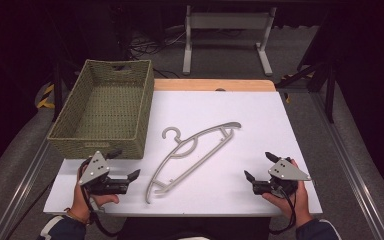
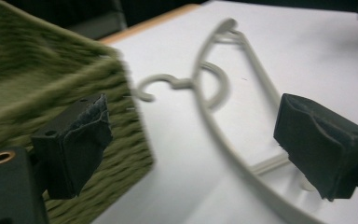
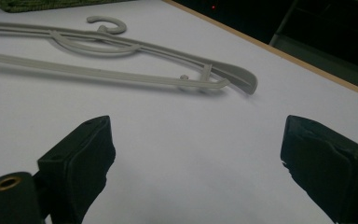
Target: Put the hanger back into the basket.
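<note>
A grey hanger [image 1: 192, 156] lies flat on the white table [image 1: 260, 120], just right of a green woven basket [image 1: 105, 107]. The left gripper [image 1: 128, 164] and right gripper [image 1: 260, 166], both spread wide and empty, flank it near the front edge.

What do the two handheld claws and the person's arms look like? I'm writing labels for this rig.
Each claw, the left claw and the right claw, has a black body with two black padded jaws and a grey three-cornered plate on top, dotted with small holes. A black cable trails from each. A brass-coloured ring sits near the jaw base. The sleeves are dark with a lighter stripe; the left wrist wears a bracelet.
</note>
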Demonstrator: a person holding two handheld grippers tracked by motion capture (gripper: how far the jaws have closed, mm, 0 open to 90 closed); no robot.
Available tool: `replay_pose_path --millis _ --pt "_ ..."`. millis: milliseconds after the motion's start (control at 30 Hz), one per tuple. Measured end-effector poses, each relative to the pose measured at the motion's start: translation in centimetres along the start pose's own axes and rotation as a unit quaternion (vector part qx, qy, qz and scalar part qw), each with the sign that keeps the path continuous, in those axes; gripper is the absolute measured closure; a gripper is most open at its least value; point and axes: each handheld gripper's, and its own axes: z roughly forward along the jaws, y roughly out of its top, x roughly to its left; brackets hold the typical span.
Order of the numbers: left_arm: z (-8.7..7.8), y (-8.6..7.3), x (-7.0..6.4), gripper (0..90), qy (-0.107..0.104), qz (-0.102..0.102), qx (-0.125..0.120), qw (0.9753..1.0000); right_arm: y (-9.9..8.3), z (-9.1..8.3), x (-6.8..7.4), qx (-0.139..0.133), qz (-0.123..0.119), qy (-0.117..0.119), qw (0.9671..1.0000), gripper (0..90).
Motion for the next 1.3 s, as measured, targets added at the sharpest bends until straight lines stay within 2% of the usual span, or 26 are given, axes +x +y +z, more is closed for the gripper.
replay_pose_path --millis 33,67,100,167,233,267,333,400,433,467,500,567,600,633,667,767,800,900,933,967,1000,1033,1100,1233,1267,1300 --pt "0.6 0.2 -0.2 12.5 -0.004 0.002 0.012 0.9999 -0.1 0.1 0.0 0.003 -0.004 0.003 1.0000 10.2" --pt "1.4 0.4 -0.4 15.1 -0.017 0.007 0.025 0.9995 -0.1 0.1 0.1 0.006 -0.005 0.005 1.0000 10.2" --pt "1.4 0.4 -0.4 16.9 -0.017 0.007 0.025 0.9995 -0.1 0.1 0.1 0.006 -0.005 0.005 1.0000 10.2" --pt "2.9 0.9 -0.9 19.6 -0.022 0.012 0.061 0.9978 -0.1 0.2 0.2 0.008 -0.008 0.010 0.9999 10.2" --pt "4.3 1.3 -1.2 22.1 -0.039 0.020 0.083 0.9956 0.0 0.2 0.2 0.009 -0.007 0.011 0.9999 10.2" --pt "5.1 1.6 -1.3 26.9 -0.029 0.022 0.103 0.9941 0.0 0.3 0.2 0.009 -0.006 0.013 0.9999 10.2" --pt "6.5 2.1 -1.2 29.5 -0.047 0.025 0.119 0.9914 0.0 0.4 0.3 0.012 -0.003 0.015 0.9998 10.3" --pt "8.0 2.8 -1.3 38.9 -0.032 0.040 0.155 0.9866 0.0 0.5 0.4 0.015 -0.009 0.020 0.9996 10.3" --pt "8.6 3.1 -1.2 39.7 -0.037 0.037 0.161 0.9855 0.1 0.6 0.5 0.015 -0.010 0.022 0.9996 10.3" --pt "9.2 3.3 -1.0 41.8 -0.041 0.034 0.173 0.9834 0.1 0.7 0.5 0.016 -0.011 0.024 0.9995 10.3" --pt "9.9 3.5 -0.8 43.6 -0.038 0.036 0.194 0.9796 0.1 0.8 0.5 0.018 -0.011 0.027 0.9994 10.4" --pt "11.2 3.5 -0.7 46.0 -0.053 0.029 0.223 0.9728 -0.1 0.9 0.6 0.022 -0.013 0.026 0.9993 10.9" --pt "11.8 3.5 -0.8 47.5 -0.054 0.034 0.238 0.9692 -0.1 0.9 0.6 0.020 -0.013 0.019 0.9995 11.2" --pt "12.6 3.4 -1.0 49.5 -0.055 0.048 0.261 0.9624 -0.1 0.8 0.5 0.018 -0.010 0.014 0.9997 11.2" --pt "13.1 3.3 -1.1 51.2 -0.048 0.051 0.272 0.9598 -0.1 0.7 0.3 0.016 -0.006 0.012 0.9998 11.2" --pt "13.6 3.5 -1.0 52.9 -0.050 0.042 0.274 0.9596 -0.2 0.7 0.2 0.014 -0.002 0.008 0.9999 11.2" --pt "13.8 3.6 -0.9 53.5 -0.045 0.038 0.276 0.9595 -0.3 0.7 0.1 0.016 0.001 0.009 0.9998 11.2" --pt "14.4 3.7 -0.6 52.1 -0.057 0.029 0.273 0.9599 -0.4 0.9 0.2 0.022 -0.004 0.014 0.9996 11.3" --pt "14.7 3.8 -0.4 51.5 -0.065 0.026 0.276 0.9587 -0.4 0.9 0.2 0.023 -0.007 0.015 0.9996 11.4" --pt "15.0 3.9 -0.3 51.0 -0.065 0.024 0.275 0.9590 -0.4 1.1 0.4 0.026 -0.008 0.020 0.9994 11.5" --pt "15.3 4.0 -0.1 50.8 -0.068 0.018 0.278 0.9581 -0.4 1.1 0.4 0.029 -0.008 0.026 0.9992 11.5" --pt "15.5 4.1 0.0 50.7 -0.073 0.008 0.283 0.9564 -0.3 1.2 0.5 0.030 -0.008 0.029 0.9991 11.5" --pt "15.8 4.4 0.2 52.4 -0.078 0.005 0.292 0.9532 -0.3 1.3 0.7 0.035 -0.014 0.031 0.9988 11.5" --pt "16.1 5.0 -0.1 57.4 -0.080 0.021 0.316 0.9450 -0.5 1.5 0.7 0.044 -0.024 0.033 0.9982 11.4" --pt "16.1 5.3 -0.5 61.6 -0.084 0.030 0.329 0.9401 -0.5 1.5 0.7 0.046 -0.023 0.035 0.9981 11.4" --pt "16.1 5.5 -0.7 68.1 -0.083 0.041 0.337 0.9371 -0.6 1.5 0.6 0.048 -0.022 0.036 0.9979 11.4"
